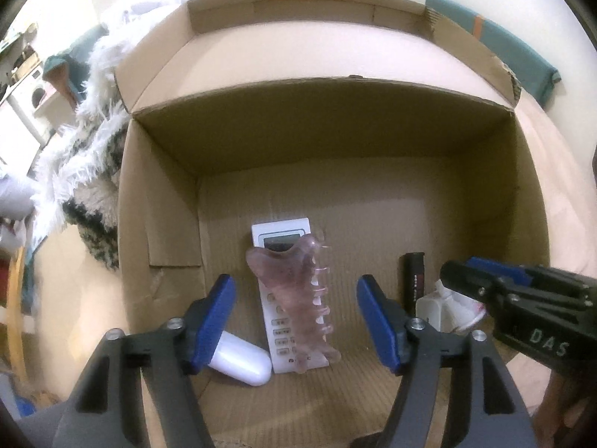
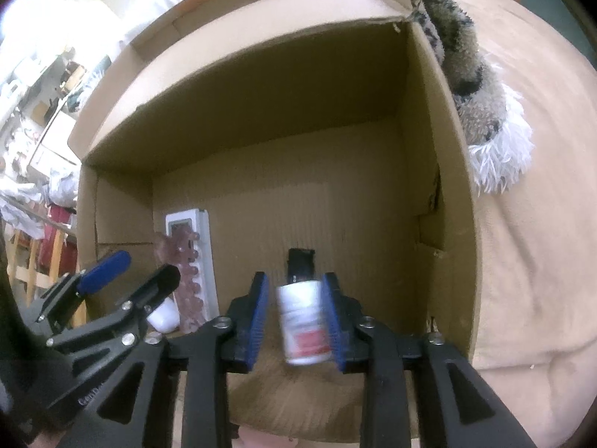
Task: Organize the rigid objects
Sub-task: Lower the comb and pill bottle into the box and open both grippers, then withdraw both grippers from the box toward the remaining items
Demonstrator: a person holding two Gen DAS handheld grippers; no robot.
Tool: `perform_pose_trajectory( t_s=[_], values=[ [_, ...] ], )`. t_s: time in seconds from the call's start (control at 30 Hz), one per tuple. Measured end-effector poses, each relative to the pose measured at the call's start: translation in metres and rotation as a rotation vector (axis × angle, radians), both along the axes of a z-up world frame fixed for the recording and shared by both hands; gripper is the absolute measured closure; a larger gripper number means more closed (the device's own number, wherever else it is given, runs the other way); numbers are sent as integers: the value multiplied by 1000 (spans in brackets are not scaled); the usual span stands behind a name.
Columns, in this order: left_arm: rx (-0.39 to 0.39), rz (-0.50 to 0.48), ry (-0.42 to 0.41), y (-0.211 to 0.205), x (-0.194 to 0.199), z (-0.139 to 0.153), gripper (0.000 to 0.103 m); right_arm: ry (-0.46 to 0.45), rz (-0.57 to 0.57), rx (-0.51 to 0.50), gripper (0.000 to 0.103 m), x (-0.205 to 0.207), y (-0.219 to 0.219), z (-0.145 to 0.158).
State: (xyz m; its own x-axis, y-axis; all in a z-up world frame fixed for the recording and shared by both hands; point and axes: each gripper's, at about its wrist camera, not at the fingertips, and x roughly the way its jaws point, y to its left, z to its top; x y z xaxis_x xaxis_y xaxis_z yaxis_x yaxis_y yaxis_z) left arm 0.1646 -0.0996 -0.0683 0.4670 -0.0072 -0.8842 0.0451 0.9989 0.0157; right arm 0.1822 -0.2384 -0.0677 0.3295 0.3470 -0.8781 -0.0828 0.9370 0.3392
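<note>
An open cardboard box holds a white remote with a translucent pink hair claw lying on it, a white oval case and a black cylinder. My left gripper is open above the claw and remote, empty. In the right wrist view a blurred white bottle with a red label sits between the blue pads of my right gripper; a gap shows on the left side, so the bottle looks loose. The bottle also shows in the left wrist view.
The box sits on a beige bedsheet. A shaggy white and grey blanket lies against the box's side. The box flaps stand open. A cluttered room shows at the far left.
</note>
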Motion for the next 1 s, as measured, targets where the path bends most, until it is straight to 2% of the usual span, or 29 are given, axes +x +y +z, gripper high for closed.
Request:
perform_pose_trajectory(
  t_s=[0.1, 0.4, 0.77, 1.0],
  values=[
    [0, 6, -1, 8, -5, 5, 38, -5, 22, 3, 50, 3, 3, 1],
    [-9, 40, -22, 16, -8, 21, 38, -42, 40, 26, 35, -5, 9, 11],
    [-20, 44, -38, 24, -20, 33, 38, -92, 27, 41, 34, -17, 5, 34],
    [-30, 41, -78, 35, -41, 47, 38, -116, 16, 39, 34, -42, -2, 48]
  ],
)
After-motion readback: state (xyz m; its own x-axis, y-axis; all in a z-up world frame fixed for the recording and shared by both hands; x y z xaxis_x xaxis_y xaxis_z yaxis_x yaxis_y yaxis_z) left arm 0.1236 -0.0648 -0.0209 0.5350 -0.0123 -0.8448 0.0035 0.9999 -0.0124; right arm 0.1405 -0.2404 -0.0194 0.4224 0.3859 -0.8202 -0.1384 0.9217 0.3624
